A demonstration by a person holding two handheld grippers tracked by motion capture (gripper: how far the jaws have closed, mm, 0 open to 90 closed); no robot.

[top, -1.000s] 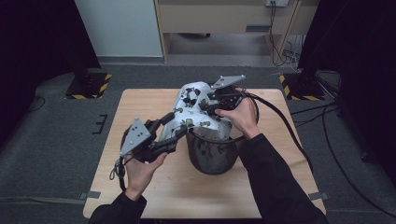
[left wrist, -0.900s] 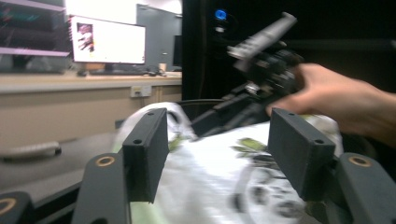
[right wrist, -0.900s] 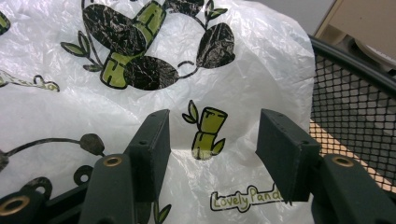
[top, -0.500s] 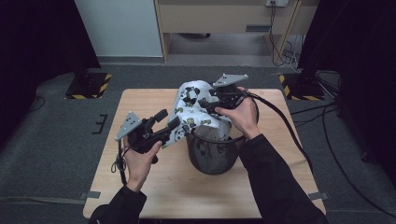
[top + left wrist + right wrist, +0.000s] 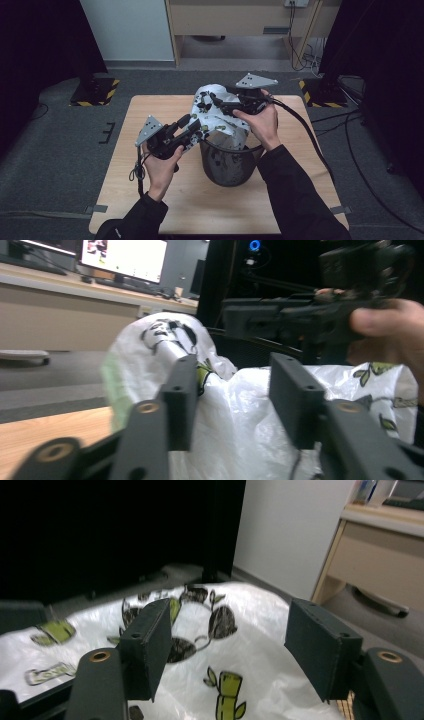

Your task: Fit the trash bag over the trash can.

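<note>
With the white printed bag (image 5: 216, 116) draped over the black bin (image 5: 230, 162) on the desk (image 5: 150, 200), left gripper (image 5: 232, 400) jaws closing and right gripper (image 5: 235, 645) jaws opening, neither gripping, we should pinch the film near the rim and pull evenly.

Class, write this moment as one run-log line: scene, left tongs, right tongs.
scene: white printed plastic bag over black bin on wooden table | left tongs: jaws just closing around bag fold, pads not pressing | right tongs: open above bag
</note>
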